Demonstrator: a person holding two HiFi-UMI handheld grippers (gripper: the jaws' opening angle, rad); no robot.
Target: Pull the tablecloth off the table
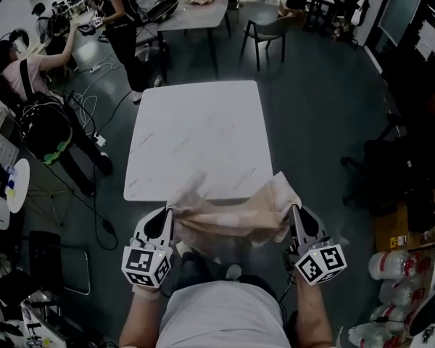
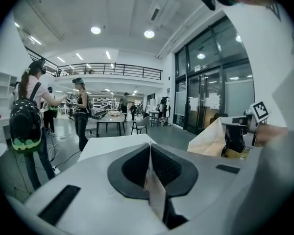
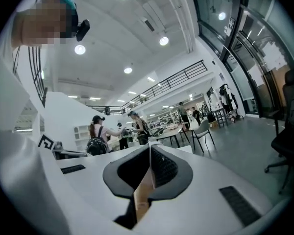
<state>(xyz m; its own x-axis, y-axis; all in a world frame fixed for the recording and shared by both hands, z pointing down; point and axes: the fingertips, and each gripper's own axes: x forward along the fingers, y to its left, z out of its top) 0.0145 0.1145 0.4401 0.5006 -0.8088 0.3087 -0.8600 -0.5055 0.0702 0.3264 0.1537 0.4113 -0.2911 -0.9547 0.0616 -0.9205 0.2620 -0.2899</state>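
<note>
My left hand-held gripper [image 1: 167, 213] and my right hand-held gripper [image 1: 293, 210] each pinch one end of the tan tablecloth [image 1: 232, 214], which hangs bunched up between them, at the near edge of the white surface [image 1: 196, 133].

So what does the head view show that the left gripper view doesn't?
Only the head view: the whole table from above, nearly bare, the tablecloth bunched at its near edge between the left gripper and right gripper. Only the left gripper view: its jaws pinched shut on a fold of tablecloth, ceiling lights, a balcony railing. Both: the table, the tablecloth, the right gripper, a person with a backpack.
</note>
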